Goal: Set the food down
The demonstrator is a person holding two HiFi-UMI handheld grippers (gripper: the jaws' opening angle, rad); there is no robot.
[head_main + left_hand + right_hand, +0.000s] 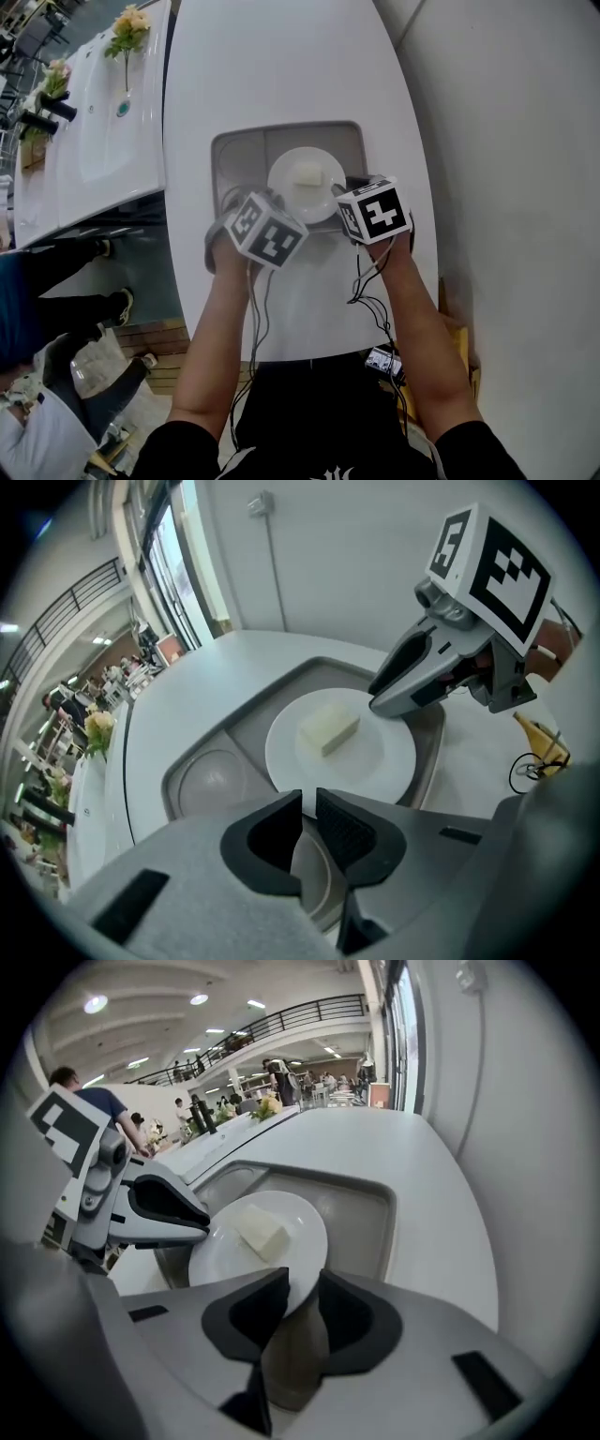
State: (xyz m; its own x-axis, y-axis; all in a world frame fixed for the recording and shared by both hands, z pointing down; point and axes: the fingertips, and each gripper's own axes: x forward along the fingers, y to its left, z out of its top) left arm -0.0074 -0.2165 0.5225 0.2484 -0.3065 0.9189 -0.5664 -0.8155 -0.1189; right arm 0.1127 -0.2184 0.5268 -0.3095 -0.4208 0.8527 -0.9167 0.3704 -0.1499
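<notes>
We judge the plate [281,187], in the tray [234,155] at mid-frame with a pale block [307,175] on it, stiff, slippery and breakable, best held by its near rim, which the left gripper [308,799] clamps and the right gripper [302,1281] straddles with jaws released.

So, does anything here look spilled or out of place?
Nothing stands out: the pale food block lies whole on the white plate, which sits in the grey tray, and no spill shows on the table.
</notes>
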